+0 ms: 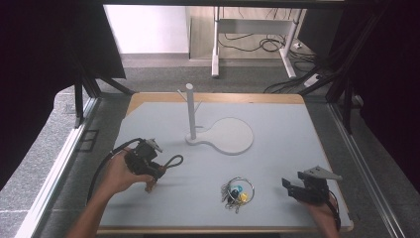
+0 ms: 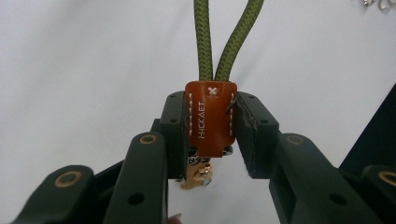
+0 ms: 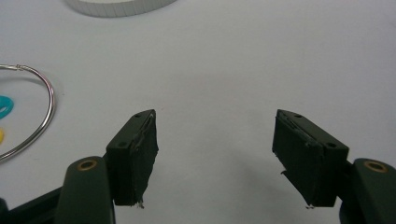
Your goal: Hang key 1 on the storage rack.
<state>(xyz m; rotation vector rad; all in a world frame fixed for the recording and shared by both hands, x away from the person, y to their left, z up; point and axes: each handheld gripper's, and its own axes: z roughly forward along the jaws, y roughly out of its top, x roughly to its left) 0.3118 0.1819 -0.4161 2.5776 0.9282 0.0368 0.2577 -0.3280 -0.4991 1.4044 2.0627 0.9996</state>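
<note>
Over pale table [image 1: 277, 144]: left gripper [image 2: 211, 122] clamped on leather tab [image 2: 210, 119], right gripper [image 3: 215, 158] wide, empty.

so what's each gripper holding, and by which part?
Left gripper: shut on the green cord loop, held by its brown leather tab. Right gripper: jaws open, nothing held.

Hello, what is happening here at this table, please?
A person works with a gripper in each hand. The left gripper is shut on the brown leather tab of a green cord loop. The right gripper is open, with nothing between its jaws, near a key ring. A white stand waits behind.
</note>
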